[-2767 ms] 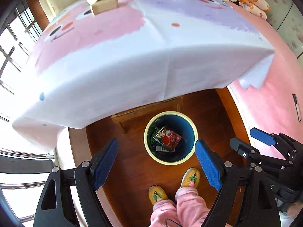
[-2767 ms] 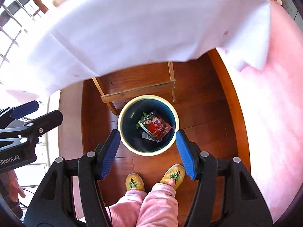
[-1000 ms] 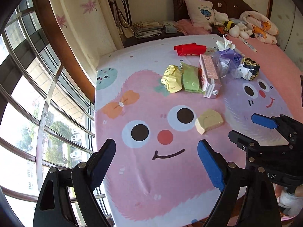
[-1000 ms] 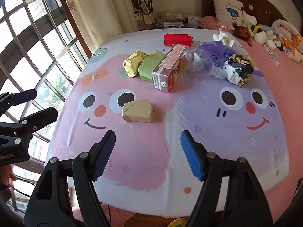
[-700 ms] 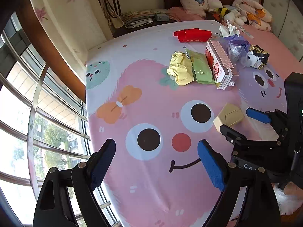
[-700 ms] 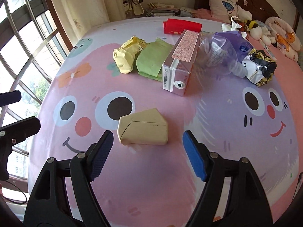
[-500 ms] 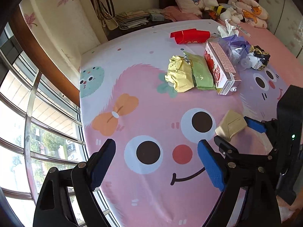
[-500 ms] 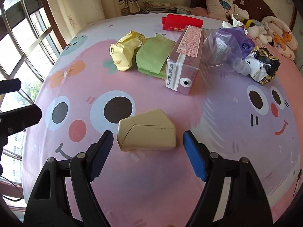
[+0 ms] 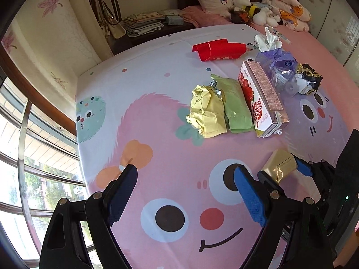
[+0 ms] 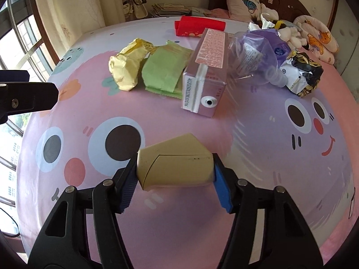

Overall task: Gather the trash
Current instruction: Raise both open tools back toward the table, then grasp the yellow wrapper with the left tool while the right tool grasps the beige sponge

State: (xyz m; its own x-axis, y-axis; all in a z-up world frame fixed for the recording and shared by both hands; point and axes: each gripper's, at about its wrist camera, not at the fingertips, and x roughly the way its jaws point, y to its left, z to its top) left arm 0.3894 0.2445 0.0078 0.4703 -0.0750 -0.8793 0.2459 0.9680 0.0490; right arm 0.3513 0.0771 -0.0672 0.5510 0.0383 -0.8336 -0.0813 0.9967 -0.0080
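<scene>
Right gripper (image 10: 174,180) angled steeply down at the table, jaws just closed in, blue pads pressing both ends of the beige carton (image 10: 175,164), carton resting on the pink cartoon tablecloth (image 10: 258,213). Same grip seen from the left wrist view, low right: carton (image 9: 279,167) wedged between the right gripper's pads. Left gripper (image 9: 186,196) also tilted down, jaws wide apart, nothing between them, only tablecloth print under them; sits just left of the right gripper, near but apart.

Ahead of the right gripper, well apart from the held carton: pink milk carton (image 10: 207,74) lying on its side, spout end toward the camera. Left of it, green wrapper (image 10: 165,69) touching yellow wrapper (image 10: 129,67). Right of it, crumpled clear plastic bottle (image 10: 253,56), then black-and-white crumpled wrapper (image 10: 301,74) just beside. Beyond all, red packet (image 10: 198,28) and white tissue (image 9: 268,39) toward the far table edge.

Open cloth all around the held carton, bare stretch to the right and toward the near edge. Window bars (image 9: 24,152) close past the table's left edge. Bed with pillow and plush toys (image 10: 289,30) beyond the far right side.
</scene>
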